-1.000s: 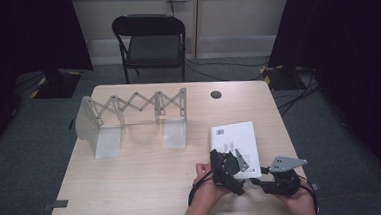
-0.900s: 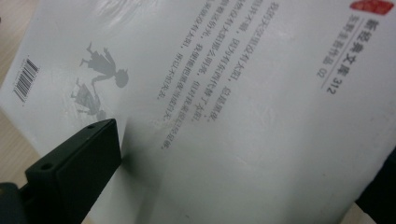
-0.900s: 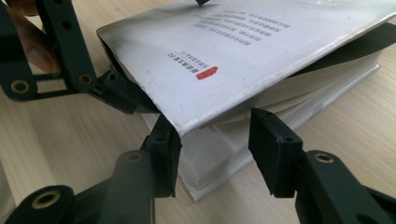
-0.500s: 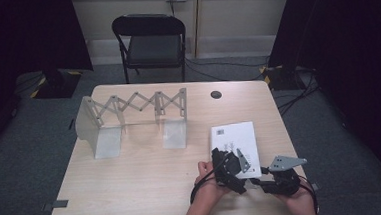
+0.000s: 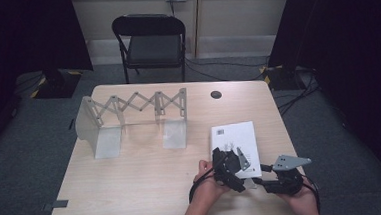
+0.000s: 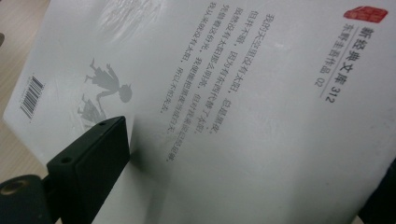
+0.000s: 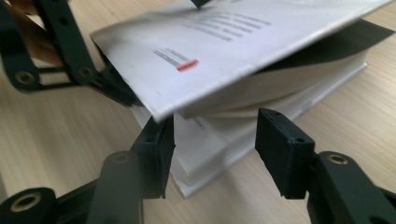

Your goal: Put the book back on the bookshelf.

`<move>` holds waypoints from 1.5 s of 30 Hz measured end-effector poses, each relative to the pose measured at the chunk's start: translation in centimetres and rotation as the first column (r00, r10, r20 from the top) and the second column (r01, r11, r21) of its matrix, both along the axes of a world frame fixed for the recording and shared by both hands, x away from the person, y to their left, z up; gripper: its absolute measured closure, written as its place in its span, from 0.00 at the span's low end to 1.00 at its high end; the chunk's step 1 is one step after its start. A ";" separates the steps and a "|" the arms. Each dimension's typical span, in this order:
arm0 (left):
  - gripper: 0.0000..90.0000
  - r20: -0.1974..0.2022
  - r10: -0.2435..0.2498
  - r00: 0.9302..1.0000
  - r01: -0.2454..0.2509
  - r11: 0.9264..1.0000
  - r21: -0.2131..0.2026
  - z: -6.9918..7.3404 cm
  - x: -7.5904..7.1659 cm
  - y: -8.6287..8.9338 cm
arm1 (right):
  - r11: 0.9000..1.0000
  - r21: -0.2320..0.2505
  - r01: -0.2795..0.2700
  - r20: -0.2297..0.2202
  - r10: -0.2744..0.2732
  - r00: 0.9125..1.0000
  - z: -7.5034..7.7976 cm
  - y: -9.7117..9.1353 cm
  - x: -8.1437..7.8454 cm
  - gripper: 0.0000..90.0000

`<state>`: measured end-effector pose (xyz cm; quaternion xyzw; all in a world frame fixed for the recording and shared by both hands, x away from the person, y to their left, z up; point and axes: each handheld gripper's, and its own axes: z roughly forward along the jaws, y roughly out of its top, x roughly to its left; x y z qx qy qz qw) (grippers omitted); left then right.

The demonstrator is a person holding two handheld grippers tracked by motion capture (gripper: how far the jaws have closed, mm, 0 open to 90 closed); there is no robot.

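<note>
The book (image 5: 235,147) lay flat on the worktop (image 5: 133,191), its long side running away from the person. The left gripper (image 6: 88,163) had its jaws clamped on the white cover, lifting it off the pages, and they had just closed a little. The right gripper (image 7: 212,154) was close too, jaws apart and just opening, with the book's near corner between them, not yet pinched

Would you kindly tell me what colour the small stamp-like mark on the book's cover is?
Red, on the white book cover; the left gripper view shows it best.
</note>
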<state>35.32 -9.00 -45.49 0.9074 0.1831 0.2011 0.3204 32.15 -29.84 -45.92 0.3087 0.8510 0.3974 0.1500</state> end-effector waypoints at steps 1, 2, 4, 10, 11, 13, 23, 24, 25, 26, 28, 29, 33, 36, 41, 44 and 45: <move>0.09 0.000 0.000 1.000 0.000 1.000 0.000 0.0 0.0 0.0 | 1.000 0.000 0.000 0.000 0.000 1.000 0.0 0.0 0.0 0.53; 0.09 0.000 -0.003 1.000 0.003 1.000 -0.007 0.0 -0.1 0.0 | 1.000 0.001 0.002 -0.007 -0.002 1.000 -0.1 -0.2 0.1 0.53; 0.15 0.009 -0.027 1.000 0.027 0.999 0.018 0.4 -0.2 0.0 | 1.000 -0.001 0.023 -0.029 -0.023 0.999 -0.5 -0.6 0.3 0.53; 0.24 0.025 -0.058 0.998 0.057 0.998 0.038 0.9 -0.5 0.0 | 0.999 -0.006 0.033 -0.045 -0.033 0.998 -0.8 -0.6 0.5 0.53; 0.25 0.020 -0.056 0.998 0.056 0.998 0.036 1.0 -0.5 0.0 | 0.999 -0.008 0.034 -0.047 -0.035 0.998 -0.8 -0.6 0.5 0.53; 0.27 0.032 -0.069 0.997 0.067 0.996 0.051 1.2 -0.6 0.0 | 0.999 -0.009 0.041 -0.048 -0.041 0.998 -0.9 -0.5 0.5 0.53; 0.26 0.036 -0.080 0.996 0.078 0.995 0.067 0.9 -0.7 -0.3 | 0.998 0.031 0.063 -0.044 -0.061 0.997 -0.4 0.1 0.9 0.54; 0.25 0.036 -0.080 0.996 0.078 0.995 0.067 0.9 -0.7 -0.3 | 0.998 0.031 0.063 -0.044 -0.061 0.997 -0.4 0.1 0.9 0.54; 0.25 0.038 -0.083 0.996 0.081 0.994 0.072 1.0 -0.7 -0.3 | 0.998 0.031 0.059 -0.048 -0.058 0.997 -0.4 0.1 0.9 0.55; 0.25 0.041 -0.076 0.996 0.074 0.996 0.057 0.9 -0.8 -0.3 | 0.997 0.039 0.060 -0.052 -0.058 0.997 -0.4 0.1 0.9 0.56; 0.24 0.057 -0.080 0.995 0.078 0.996 0.048 0.6 -0.9 -0.1 | 0.998 0.031 0.053 -0.043 -0.052 0.998 -0.4 0.1 0.8 0.58; 0.23 0.058 -0.083 0.995 0.080 0.996 0.047 0.6 -0.9 0.0 | 0.998 0.029 0.055 -0.043 -0.053 0.998 -0.4 0.2 0.7 0.58; 0.18 0.066 -0.081 0.994 0.079 0.996 0.031 0.4 -0.8 -0.1 | 0.997 0.046 0.060 -0.055 -0.058 0.997 -0.4 0.1 0.8 0.59; 0.13 0.054 -0.067 0.996 0.066 0.998 0.005 0.1 -0.5 -0.2 | 0.997 0.048 0.060 -0.055 -0.057 0.997 -0.4 0.2 0.7 0.59; 0.00 0.041 -0.049 0.998 0.049 0.999 0.007 -0.3 -0.2 -0.8 | 0.998 0.040 0.056 -0.053 -0.054 0.997 -0.3 0.3 0.6 0.59; 0.00 0.032 -0.031 0.999 0.032 0.999 -0.020 -0.3 0.1 -0.7 | 0.998 0.036 0.056 -0.055 -0.054 0.997 -0.3 0.3 0.6 0.59; 0.04 0.032 -0.031 0.999 0.032 0.999 -0.020 -0.3 0.1 -0.7 | 0.998 0.036 0.056 -0.055 -0.054 0.997 -0.3 0.3 0.6 0.59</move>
